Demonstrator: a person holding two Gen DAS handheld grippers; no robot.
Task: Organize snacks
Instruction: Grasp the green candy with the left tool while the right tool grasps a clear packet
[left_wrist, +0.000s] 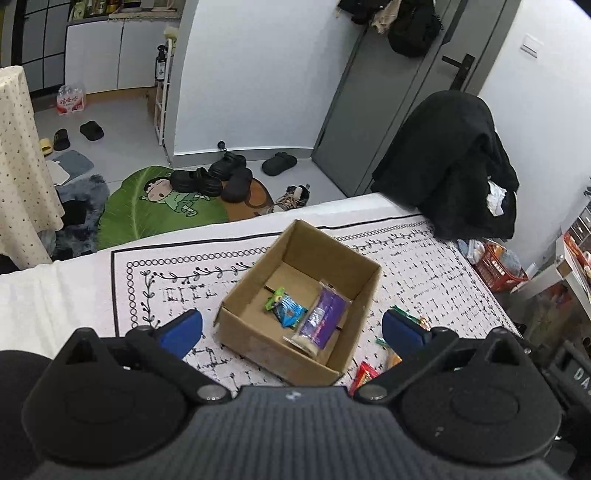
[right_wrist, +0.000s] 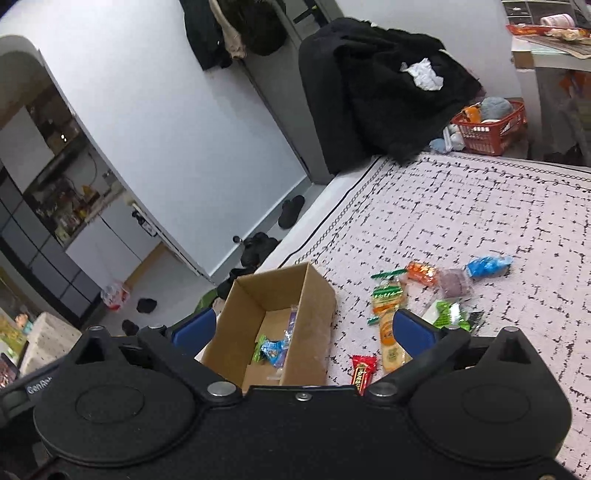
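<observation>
Both of your hand-held grippers are released and hold nothing: the left hand-held gripper (left_wrist: 291, 328) hangs over the cardboard box (left_wrist: 258, 343), the right hand-held gripper (right_wrist: 303, 332) above the box's near end with the loose snacks just to its right.

The risks, as I judge them: the pile on the patterned cloth (right_wrist: 480, 206) is tightly bunched, so closing on one wrapper may drag a neighbour along; slick flat packets may slip out mid-carry; and the light box could slide if you nudge its wall.

Count: one box. Inside it, three snacks: a purple packet (left_wrist: 325, 314), a blue one (left_wrist: 290, 312), a green one (left_wrist: 274, 298). On the cloth, about eight, including the red bar (right_wrist: 363, 371), the yellow cracker packet (right_wrist: 389, 341) and the blue candy (right_wrist: 487, 266).
</observation>
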